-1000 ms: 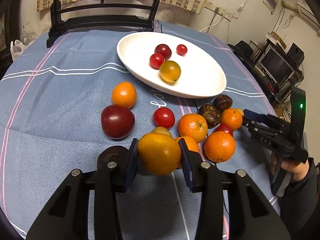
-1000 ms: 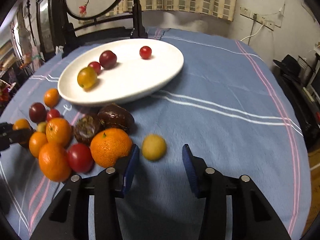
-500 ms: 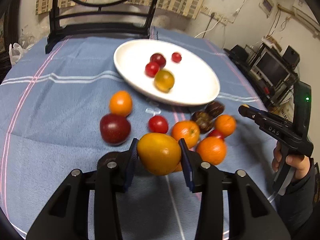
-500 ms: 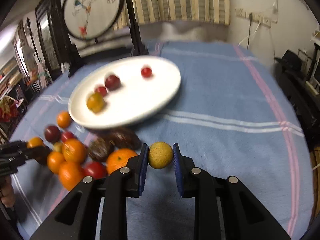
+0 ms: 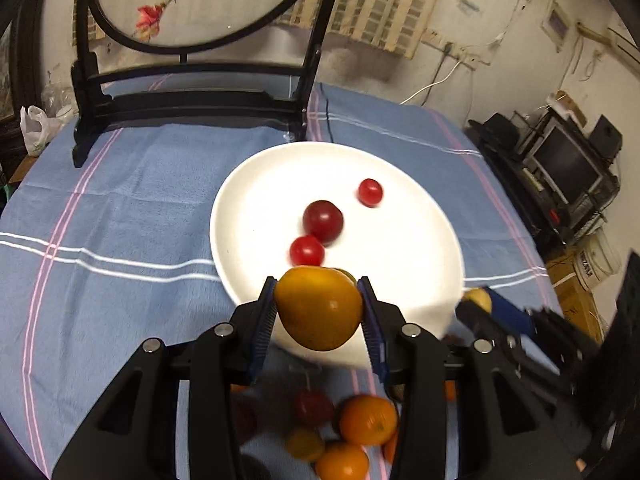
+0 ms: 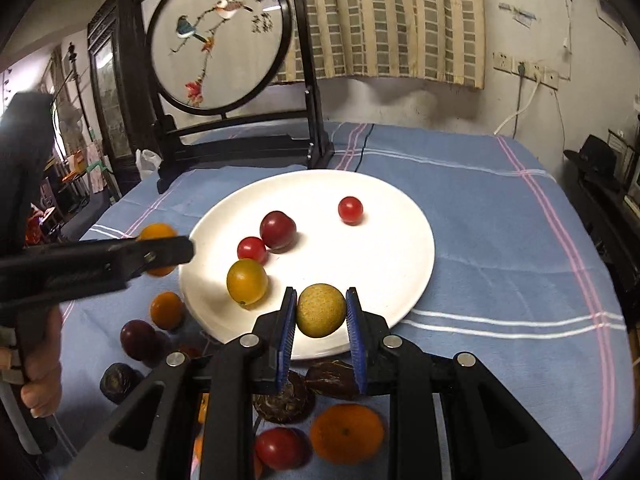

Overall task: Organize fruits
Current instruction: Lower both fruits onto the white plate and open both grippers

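My left gripper (image 5: 319, 308) is shut on a large yellow-orange fruit (image 5: 318, 307) and holds it above the near rim of the white plate (image 5: 248, 200). My right gripper (image 6: 321, 312) is shut on a small yellow-green fruit (image 6: 321, 310), also over the plate's near edge (image 6: 400, 248). On the plate lie a dark red plum (image 6: 277, 229), two cherry tomatoes (image 6: 350, 209) (image 6: 251, 249) and a yellow tomato (image 6: 247, 281). The left gripper with its fruit shows at the left of the right wrist view (image 6: 160, 250).
Several oranges, red tomatoes and dark fruits lie on the blue cloth below both grippers (image 5: 368, 420) (image 6: 346, 434). A round embroidered screen on a black stand (image 6: 218, 36) stands behind the plate. Shelves with electronics (image 5: 568, 164) are at the right.
Both grippers have lifted their fruits from the cloth and carried them forward over the plate's near edge. The right gripper closed on the small yellow-green fruit.
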